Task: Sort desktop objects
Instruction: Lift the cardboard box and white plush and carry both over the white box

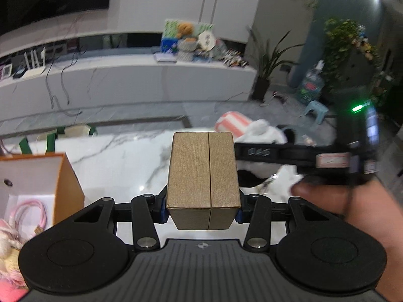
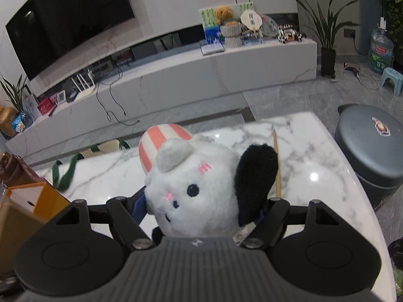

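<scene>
While both tools hang above the marble bench, I see my left tool clamped on a gold-brown box (seam down its middle), held clear of the surface. My right tool is clamped on a white plush toy with one black ear and a striped pink cap. An orange open box sits at left, with a pink cable inside it. A wooden stick lies on the bench behind the plush.

Gold box; white plush (pink-striped hat, apparently).
</scene>
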{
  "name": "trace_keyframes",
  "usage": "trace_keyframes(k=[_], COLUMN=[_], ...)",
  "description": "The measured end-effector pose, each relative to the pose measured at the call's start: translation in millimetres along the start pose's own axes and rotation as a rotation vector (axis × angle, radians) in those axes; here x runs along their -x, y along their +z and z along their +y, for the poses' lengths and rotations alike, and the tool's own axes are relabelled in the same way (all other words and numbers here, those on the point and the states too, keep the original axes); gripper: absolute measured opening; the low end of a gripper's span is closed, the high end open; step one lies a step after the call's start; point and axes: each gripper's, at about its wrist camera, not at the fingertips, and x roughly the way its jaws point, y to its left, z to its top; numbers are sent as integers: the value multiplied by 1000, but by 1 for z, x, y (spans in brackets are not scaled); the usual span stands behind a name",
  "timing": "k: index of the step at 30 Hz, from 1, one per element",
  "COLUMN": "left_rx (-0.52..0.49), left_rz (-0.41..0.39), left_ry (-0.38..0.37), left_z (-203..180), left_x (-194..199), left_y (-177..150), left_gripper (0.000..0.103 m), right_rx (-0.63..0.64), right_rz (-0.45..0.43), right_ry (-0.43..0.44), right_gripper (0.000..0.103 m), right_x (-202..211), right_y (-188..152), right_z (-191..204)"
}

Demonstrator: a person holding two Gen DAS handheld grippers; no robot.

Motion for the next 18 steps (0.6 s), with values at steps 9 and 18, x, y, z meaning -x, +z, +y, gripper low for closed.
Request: trace_keyframes(k=[9, 18], left_rx=[-42, 38], left_rz=[-72, -110], left_ry=[-13, 87], left_z=[16, 82], left_x=[59, 89], left_y=[19, 19], left_gripper=[52, 52], right_rx=[50, 145], right_rz=[-30, -53], right_ry=[7, 42], right_gripper=[77, 77], right_x=[14, 17], right_y=[5, 7], right_z=[19, 66])
